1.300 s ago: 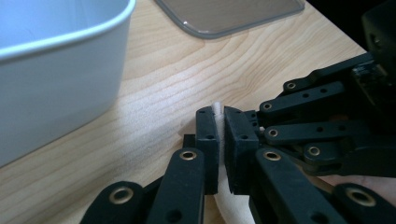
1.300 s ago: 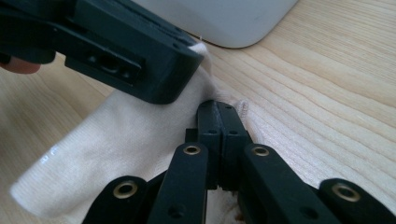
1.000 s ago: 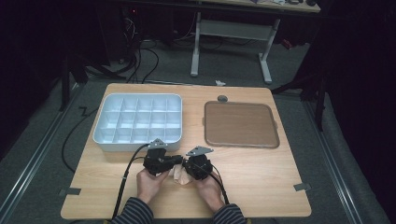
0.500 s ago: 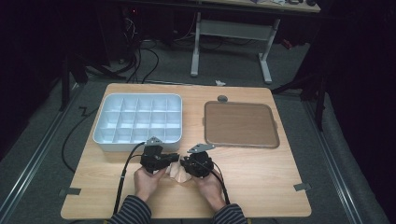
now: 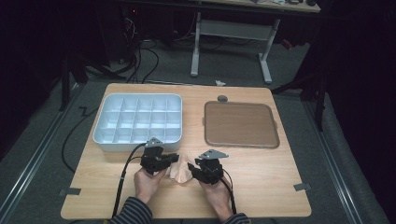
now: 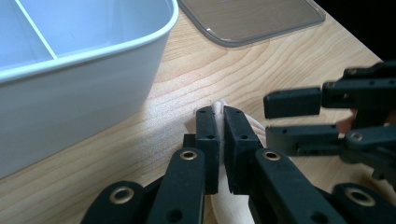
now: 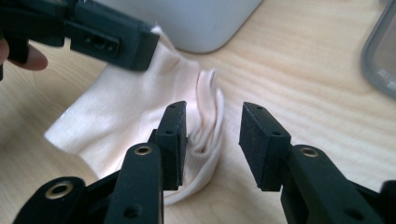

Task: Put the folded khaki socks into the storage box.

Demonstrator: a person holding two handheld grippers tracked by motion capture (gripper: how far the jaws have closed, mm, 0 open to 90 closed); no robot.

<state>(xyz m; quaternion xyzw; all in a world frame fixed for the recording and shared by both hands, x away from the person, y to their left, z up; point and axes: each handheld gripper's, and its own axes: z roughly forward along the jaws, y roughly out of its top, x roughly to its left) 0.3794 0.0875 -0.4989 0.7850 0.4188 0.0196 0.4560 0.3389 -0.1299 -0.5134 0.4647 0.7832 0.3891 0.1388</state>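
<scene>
Two claws by the bare compartment box: left claw clamped on a pale cloth, right claw parted.

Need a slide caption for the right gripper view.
Right gripper open above a pale folded cloth; left gripper pinches its far edge.

The high view looks forward and down from above the person's side, far enough to take in the whole table. Each gripper view rides low and close over the wood, facing along its jaws; both share the pale cloth toward 12 o'clock.
</scene>
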